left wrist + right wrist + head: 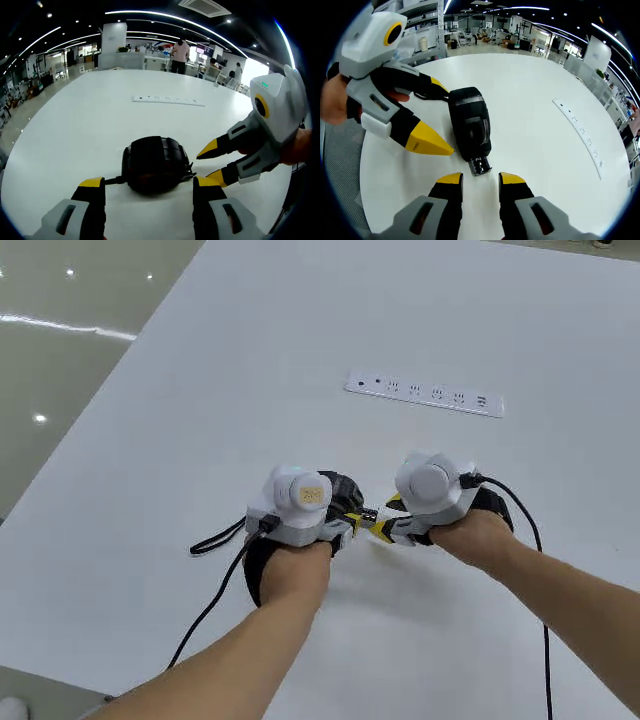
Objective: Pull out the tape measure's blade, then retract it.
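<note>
Your left gripper (149,182) has its two jaws wide apart, and the black tape measure (155,162) lies on the white table (75,130) just in front of them, lined up with the gap between the yellow tips. From the right gripper view, one of those tips sits by the side of the case and the other by its back end, but I cannot tell if they touch it. Your right gripper (480,176) has its jaws apart too, with nothing between them. It points at the front of the tape measure, and the little end piece of the blade (479,166) sticks out of the case just ahead of the gap. The rest of the blade is inside the case. In the head view your two hands are close together near your edge of the table, with the tape measure between the grippers. A thin black strap (215,538) lies on the table to your left. A white power strip (425,393) lies farther away, well apart from the grippers
</note>
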Tool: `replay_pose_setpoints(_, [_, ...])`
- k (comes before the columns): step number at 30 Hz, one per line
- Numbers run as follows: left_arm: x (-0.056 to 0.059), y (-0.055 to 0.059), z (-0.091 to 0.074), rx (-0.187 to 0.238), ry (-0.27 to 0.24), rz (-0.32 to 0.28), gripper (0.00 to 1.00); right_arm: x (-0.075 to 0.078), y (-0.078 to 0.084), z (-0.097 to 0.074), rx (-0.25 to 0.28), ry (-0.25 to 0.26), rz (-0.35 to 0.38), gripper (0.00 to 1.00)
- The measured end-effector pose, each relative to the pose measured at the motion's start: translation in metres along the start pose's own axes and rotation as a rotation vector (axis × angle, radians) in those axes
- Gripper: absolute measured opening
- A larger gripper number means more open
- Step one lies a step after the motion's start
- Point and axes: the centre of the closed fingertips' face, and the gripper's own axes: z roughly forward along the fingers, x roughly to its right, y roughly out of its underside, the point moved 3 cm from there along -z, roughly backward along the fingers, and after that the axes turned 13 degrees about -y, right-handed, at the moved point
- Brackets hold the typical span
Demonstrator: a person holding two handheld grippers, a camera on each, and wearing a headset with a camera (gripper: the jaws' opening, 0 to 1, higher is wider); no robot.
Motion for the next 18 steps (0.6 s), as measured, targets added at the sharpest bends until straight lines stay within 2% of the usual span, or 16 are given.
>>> replay_pose_setpoints(3, [-0.001,0.0,-0.002,0.004,0.006,0.011,0.69,-0.004,0.001,-0.004,0.021,0.017,0.033,0.29])
replay_pose_setpoints(9, [-0.003,0.007,-0.009,0.005,0.027,0.026,0.71,-0.017,0.0,-0.013,0.075,0.042,0.095,0.3])
replay_pose_setpoints(18, [-0.009,0.014,-0.024,0.02,0.037,0.058,0.73,-0.034,0.0,-0.029,0.127,0.083,0.149,0.32])
